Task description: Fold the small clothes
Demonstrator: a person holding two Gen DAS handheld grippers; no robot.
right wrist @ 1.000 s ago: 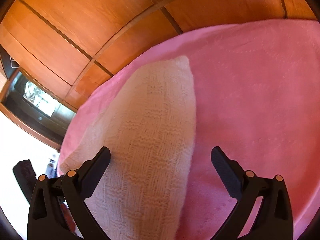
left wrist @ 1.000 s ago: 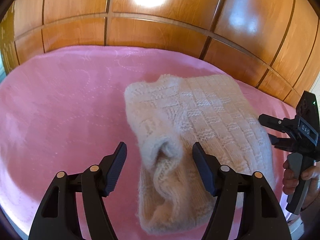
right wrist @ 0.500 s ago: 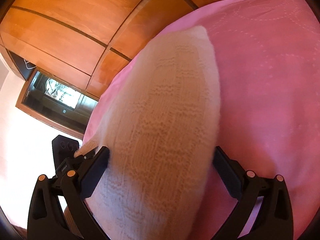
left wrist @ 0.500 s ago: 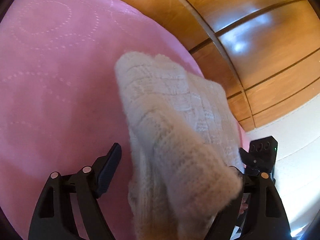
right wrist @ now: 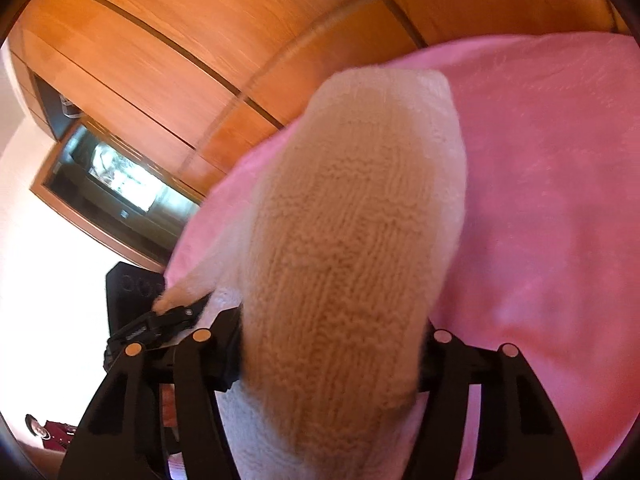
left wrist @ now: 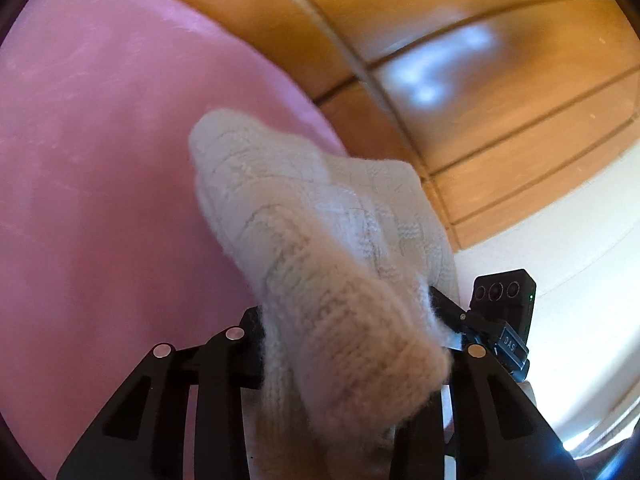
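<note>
A cream knitted garment (left wrist: 320, 216) lies on a pink blanket (left wrist: 100, 160), with its near edge raised and bunched. In the left wrist view my left gripper (left wrist: 348, 344) has its jaws closing. The thick knit fills the gap and hides both pads. My right gripper (left wrist: 448, 308) shows at the right, nipping the same edge. In the right wrist view the garment (right wrist: 360, 200) bulges up between the jaws of my right gripper (right wrist: 332, 340), which are also closing and press on it from both sides. At the left, the left gripper (right wrist: 180, 312) holds a corner of the knit.
The pink blanket (right wrist: 540, 200) spreads to the right and far side. Wooden wardrobe panels (right wrist: 180, 40) stand behind it, close to the blanket's far edge. A dark screen (right wrist: 120, 180) sits in a wooden frame at the left. A white wall (left wrist: 580, 280) is at the right.
Both grippers have gone from wide open around the garment's near edge to closed in on it. The edge now stands bunched and lifted, and the left wrist has rolled.
</note>
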